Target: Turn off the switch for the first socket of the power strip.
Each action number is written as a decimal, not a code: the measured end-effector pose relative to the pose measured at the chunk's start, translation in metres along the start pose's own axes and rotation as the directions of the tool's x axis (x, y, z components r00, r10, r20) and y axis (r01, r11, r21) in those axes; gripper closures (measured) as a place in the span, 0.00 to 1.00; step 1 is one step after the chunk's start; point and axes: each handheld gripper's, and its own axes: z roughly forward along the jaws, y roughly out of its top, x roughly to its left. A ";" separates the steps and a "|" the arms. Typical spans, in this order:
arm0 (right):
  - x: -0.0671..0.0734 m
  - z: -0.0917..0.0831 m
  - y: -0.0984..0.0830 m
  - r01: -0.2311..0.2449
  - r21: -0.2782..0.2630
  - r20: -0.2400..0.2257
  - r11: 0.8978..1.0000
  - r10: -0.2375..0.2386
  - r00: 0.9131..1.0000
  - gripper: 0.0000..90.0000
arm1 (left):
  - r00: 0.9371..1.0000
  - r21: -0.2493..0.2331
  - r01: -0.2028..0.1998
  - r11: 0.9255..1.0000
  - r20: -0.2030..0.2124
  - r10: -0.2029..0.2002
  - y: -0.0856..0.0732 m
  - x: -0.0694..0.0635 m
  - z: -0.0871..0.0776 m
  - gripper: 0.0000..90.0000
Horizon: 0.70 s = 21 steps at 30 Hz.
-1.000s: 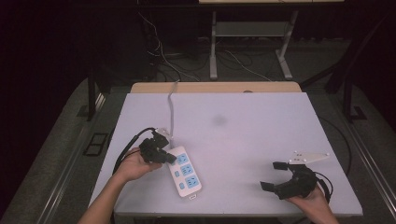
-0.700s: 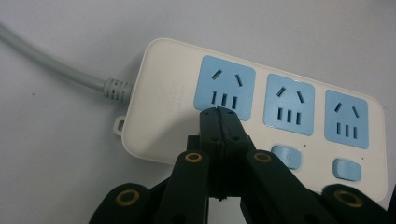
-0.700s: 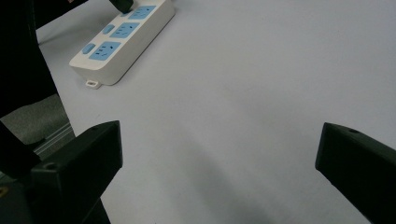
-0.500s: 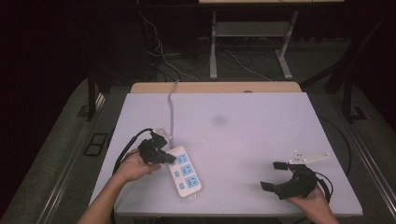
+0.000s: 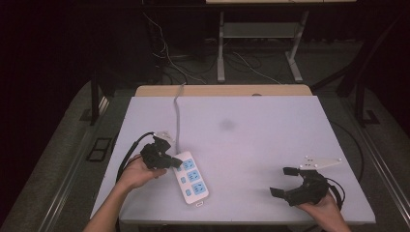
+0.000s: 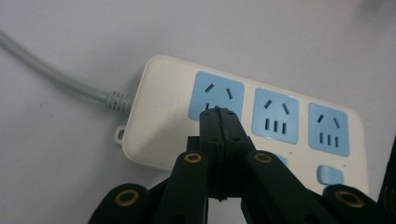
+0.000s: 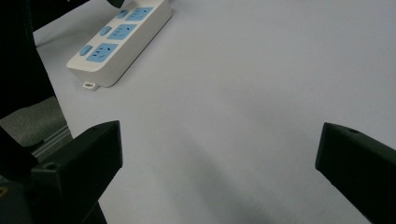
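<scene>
I'm working over a pale table, and the one thing on it that matters is the white power strip lying at the near left. Its long axis runs diagonally — cord end away from me and to the left, free end toward the near edge — with its grey cord trailing off toward the far edge. My left hand is plainly the nearer one: the left gripper sits right at the strip's cord end, while the right gripper hangs well apart at the near right, with bare table between it and the strip.

In the left gripper view, the strip lies crosswise just ahead of my jaws, cord leaving to the left. The left gripper is clenched, jaws pressed flat together with nothing between them, their joined tip poised over the first blue socket — whether it actually touches the face I cannot tell. Any press or nudge, I judge, would go straight ahead and down from there.

In the right gripper view, the right gripper is spread wide and empty, the strip far off at upper left.
</scene>
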 end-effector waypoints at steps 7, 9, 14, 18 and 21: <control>0.000 0.000 0.000 -0.001 0.001 0.002 1.000 0.001 1.000 0.00 | 1.000 -0.072 0.014 0.997 -0.007 -0.015 0.001 0.004 -0.016 0.99; 0.000 0.001 0.000 -0.001 0.001 0.002 1.000 0.001 1.000 0.00 | 1.000 -0.085 0.020 0.996 -0.013 -0.021 0.001 0.005 -0.021 0.99; 0.000 0.001 0.000 -0.002 0.001 0.002 1.000 0.002 1.000 0.00 | 0.999 -0.118 0.034 0.992 -0.031 -0.038 -0.002 0.005 -0.028 0.99; 0.000 0.000 0.000 -0.002 0.000 0.003 1.000 0.002 1.000 0.00 | 0.998 -0.137 0.039 0.990 -0.042 -0.045 -0.003 0.004 -0.034 0.99; 0.001 0.000 0.000 -0.001 -0.001 0.003 1.000 0.001 1.000 0.00 | 0.997 -0.157 0.042 0.987 -0.052 -0.051 -0.005 0.002 -0.040 0.99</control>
